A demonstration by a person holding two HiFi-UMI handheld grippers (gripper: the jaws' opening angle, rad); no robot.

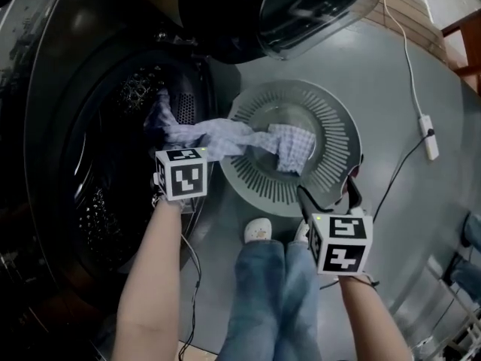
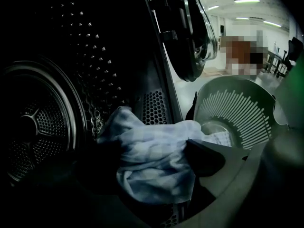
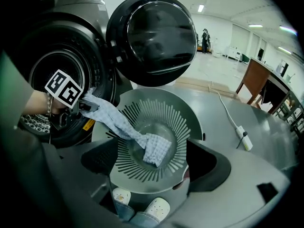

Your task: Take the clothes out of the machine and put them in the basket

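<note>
A light blue checked cloth (image 1: 225, 138) stretches from the mouth of the dark washing machine drum (image 1: 113, 126) over into the round grey slotted basket (image 1: 331, 119), where its end lies on the bottom. My left gripper (image 1: 186, 147) is at the drum's rim. In the left gripper view the bunched cloth (image 2: 152, 151) fills the gap of that gripper (image 2: 147, 160), whose jaws stand wide. My right gripper (image 1: 328, 198) hovers open over the basket's near rim (image 3: 190, 113), nothing between its fingers (image 3: 209, 165); its view also shows the cloth (image 3: 118, 122).
The machine's round door (image 1: 301, 6) hangs open above the basket. A white power strip (image 1: 430, 145) with its cable lies on the floor to the right. The person's legs and white shoes (image 1: 258, 230) are just below the basket. A wooden desk (image 3: 259, 80) stands far right.
</note>
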